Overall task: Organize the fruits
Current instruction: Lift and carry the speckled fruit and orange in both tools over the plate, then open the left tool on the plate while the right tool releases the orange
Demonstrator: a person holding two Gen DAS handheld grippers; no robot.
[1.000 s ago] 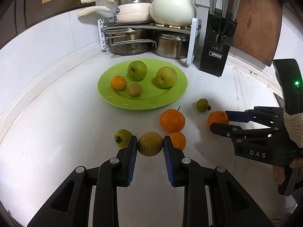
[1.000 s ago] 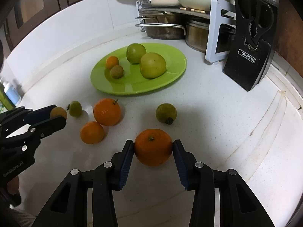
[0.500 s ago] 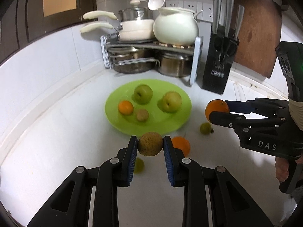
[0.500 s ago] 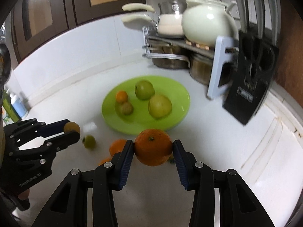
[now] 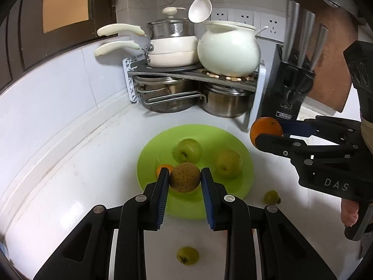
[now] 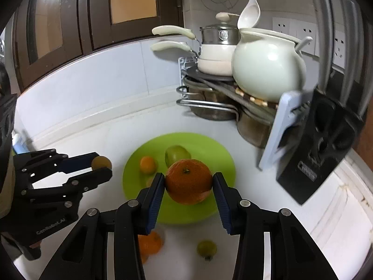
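Note:
My left gripper [image 5: 184, 178] is shut on a brown russet pear [image 5: 184, 180] and holds it in the air over the near part of the green plate [image 5: 242, 182]. My right gripper [image 6: 188, 182] is shut on a large orange [image 6: 188, 181], also in the air above the plate [image 6: 223, 163]. The plate carries two green apples [image 5: 187, 149] [image 5: 228, 163] and a small orange [image 5: 163, 169]. The right gripper with its orange [image 5: 265, 129] shows at the right of the left wrist view. The left gripper [image 6: 102, 165] shows at the left of the right wrist view.
On the white counter lie two small green fruits [image 5: 187, 255] [image 5: 271, 197] and an orange [image 6: 149, 242]. Behind the plate stand a rack of pots [image 5: 186, 93], a white pot [image 5: 229, 49] and a black knife block [image 5: 291, 88].
Both grippers have lifted their fruit off the counter and carried it forward over the green plate. The loose fruits on the counter now lie below and behind the fingers.

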